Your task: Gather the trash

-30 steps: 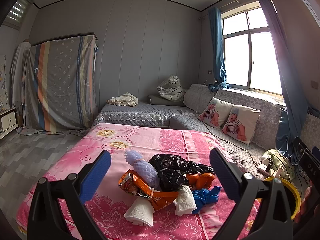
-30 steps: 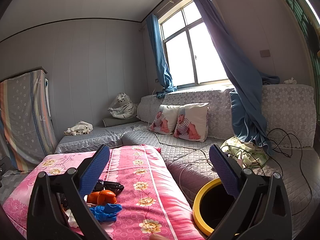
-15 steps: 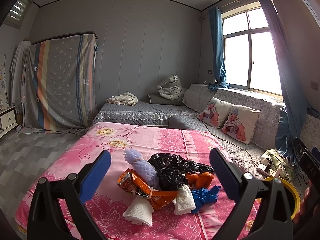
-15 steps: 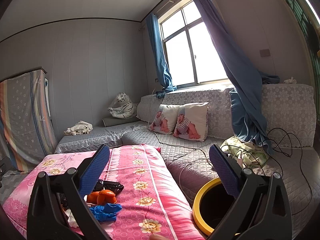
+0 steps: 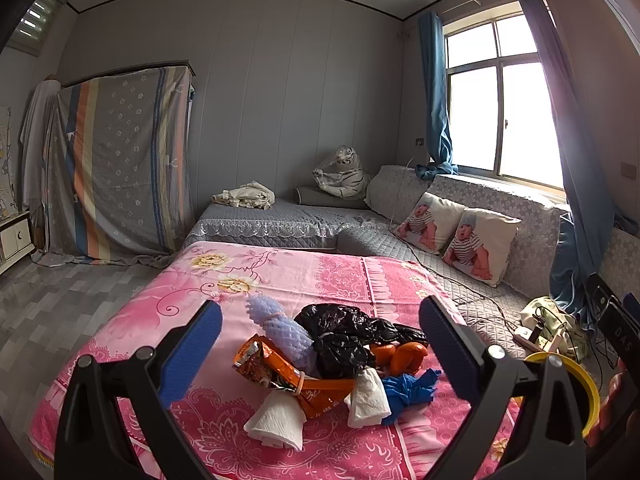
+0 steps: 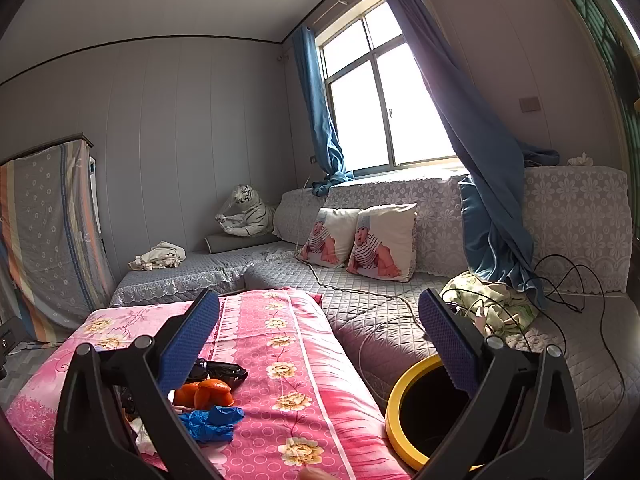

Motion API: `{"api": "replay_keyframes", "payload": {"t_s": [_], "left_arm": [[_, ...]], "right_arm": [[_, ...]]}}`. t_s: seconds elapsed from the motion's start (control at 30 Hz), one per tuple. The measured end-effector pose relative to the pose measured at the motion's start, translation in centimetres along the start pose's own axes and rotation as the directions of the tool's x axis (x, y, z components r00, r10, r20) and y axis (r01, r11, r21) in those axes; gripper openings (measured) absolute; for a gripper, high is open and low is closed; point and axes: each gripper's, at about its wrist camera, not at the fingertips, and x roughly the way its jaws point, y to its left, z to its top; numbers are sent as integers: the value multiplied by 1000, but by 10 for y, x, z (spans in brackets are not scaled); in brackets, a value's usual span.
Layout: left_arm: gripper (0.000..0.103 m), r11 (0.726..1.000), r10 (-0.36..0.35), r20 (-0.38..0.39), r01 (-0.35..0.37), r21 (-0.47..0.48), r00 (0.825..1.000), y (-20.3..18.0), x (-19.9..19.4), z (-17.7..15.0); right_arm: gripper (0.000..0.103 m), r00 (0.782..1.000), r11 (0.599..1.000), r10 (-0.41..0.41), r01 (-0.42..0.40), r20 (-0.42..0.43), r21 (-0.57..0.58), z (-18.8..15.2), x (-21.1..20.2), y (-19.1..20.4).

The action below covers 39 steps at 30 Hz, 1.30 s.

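A heap of trash lies on the pink flowered table cover: an orange snack wrapper, a lilac foam net, a black plastic bag, orange peel, a blue glove and white tissues. My left gripper is open and empty, held above and just short of the heap. My right gripper is open and empty, right of the heap, over the table's edge. The orange peel and blue glove lie at its lower left. A yellow-rimmed bin stands at its lower right.
A grey quilted sofa wraps round the table's far and right sides, with two baby-print cushions, a toy tiger, loose cables and crumpled cloth. A covered cabinet stands at the left wall.
Almost nothing has changed. The left view has drifted very slightly; both grippers stay open and the trash has not moved.
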Motion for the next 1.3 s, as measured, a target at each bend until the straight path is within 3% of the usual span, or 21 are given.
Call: {"api": "replay_keyframes", "payload": {"t_s": [1.3], "left_arm": [[95,1000,-1,-13,1,1,1000,-1,3,2]], "right_arm": [[95,1000,1000,-1,1,2,-3,-3,0,1]]}}
